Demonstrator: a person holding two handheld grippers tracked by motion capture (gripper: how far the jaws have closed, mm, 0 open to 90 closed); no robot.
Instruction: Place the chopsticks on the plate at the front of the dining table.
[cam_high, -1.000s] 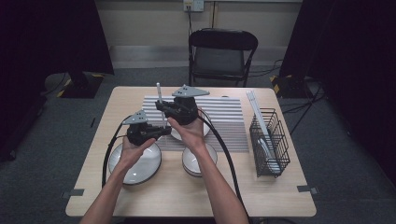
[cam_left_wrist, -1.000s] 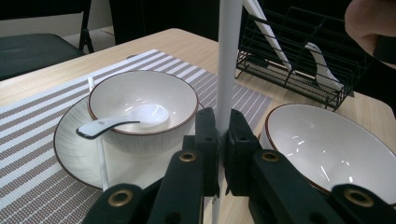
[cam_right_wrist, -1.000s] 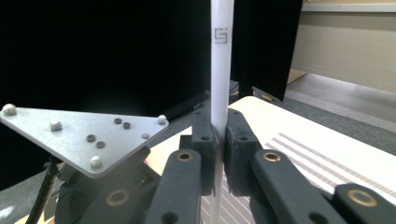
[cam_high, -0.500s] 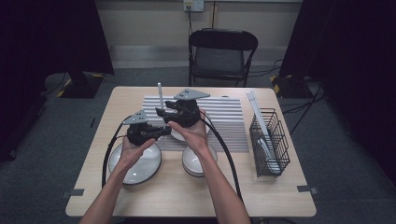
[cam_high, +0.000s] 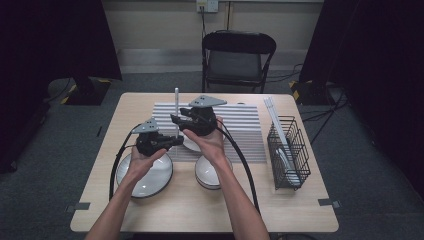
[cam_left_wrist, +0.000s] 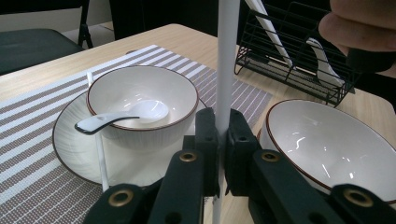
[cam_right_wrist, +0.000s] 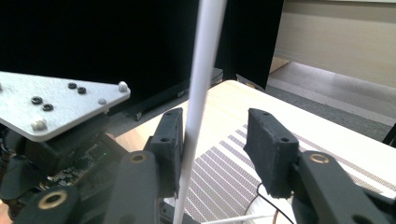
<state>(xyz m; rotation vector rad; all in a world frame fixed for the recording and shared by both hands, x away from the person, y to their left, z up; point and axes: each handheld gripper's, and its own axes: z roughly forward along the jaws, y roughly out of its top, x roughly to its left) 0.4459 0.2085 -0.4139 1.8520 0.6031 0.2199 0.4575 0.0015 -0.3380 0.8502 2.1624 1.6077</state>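
Pinching the upright white chopstick (cam_left_wrist: 227, 70) hard, the left gripper (cam_high: 167, 142) now carries it alone at 12 o'clock of the large bowl (cam_high: 145, 175); right gripper (cam_high: 176, 120) jaws have just spread, closing slightly again, freeing the stick for placing

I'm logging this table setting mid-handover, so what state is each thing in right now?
White chopstick: upright, clamped low down.
Left gripper: shut on the chopstick.
Right gripper: jaws apart around the chopstick, just closing a little.
Bowl on plate: upright, holds a white spoon.
Second bowl: upright, empty.
Wire rack: holds utensils.
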